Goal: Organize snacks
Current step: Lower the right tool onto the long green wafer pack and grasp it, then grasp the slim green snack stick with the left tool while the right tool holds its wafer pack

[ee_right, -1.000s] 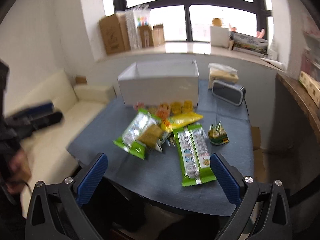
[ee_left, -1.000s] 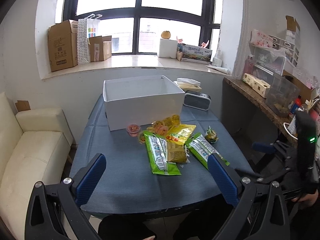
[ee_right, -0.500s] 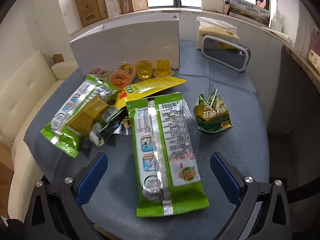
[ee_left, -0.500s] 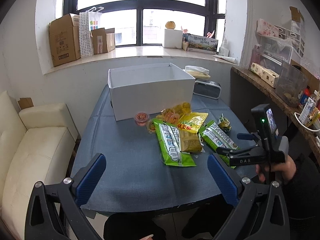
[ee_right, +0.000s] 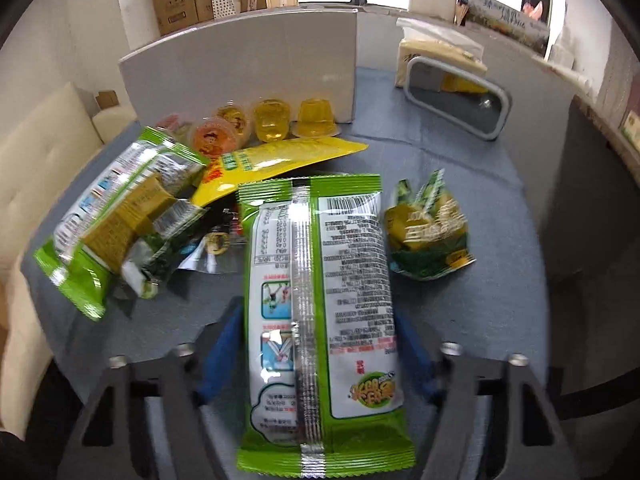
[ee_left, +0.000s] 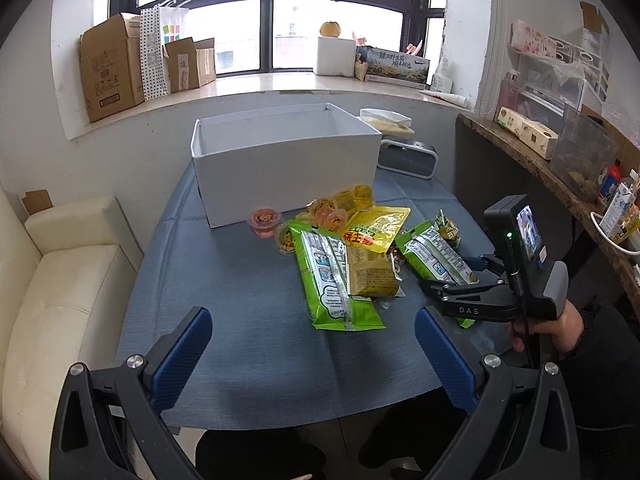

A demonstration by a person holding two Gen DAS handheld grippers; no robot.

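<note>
A pile of snacks lies on the blue-clothed table [ee_left: 240,300] in front of an open white box [ee_left: 280,160]. My right gripper [ee_right: 320,340] is low over a long green snack pack [ee_right: 320,300]. Its jaws are closing, and the blue pads [ee_right: 222,340] lie against the pack's two long sides. The left wrist view shows the same gripper [ee_left: 456,276] in a hand at the pack [ee_left: 436,256]. Beside it are a second green pack [ee_right: 116,216], a yellow pouch [ee_right: 280,156], several jelly cups [ee_right: 272,120] and a small green-yellow bag [ee_right: 432,236]. My left gripper [ee_left: 314,356] hangs open over the table's near edge, holding nothing.
A grey oval device [ee_left: 408,158] and a bagged item stand right of the box. A cream sofa [ee_left: 60,280] runs along the table's left side. A cluttered wooden shelf [ee_left: 520,148] lines the right wall. Cartons [ee_left: 108,68] sit on the windowsill.
The right gripper came in from the right and dropped over the long green pack, and its jaws narrowed onto it. The left gripper sank a little and stayed open.
</note>
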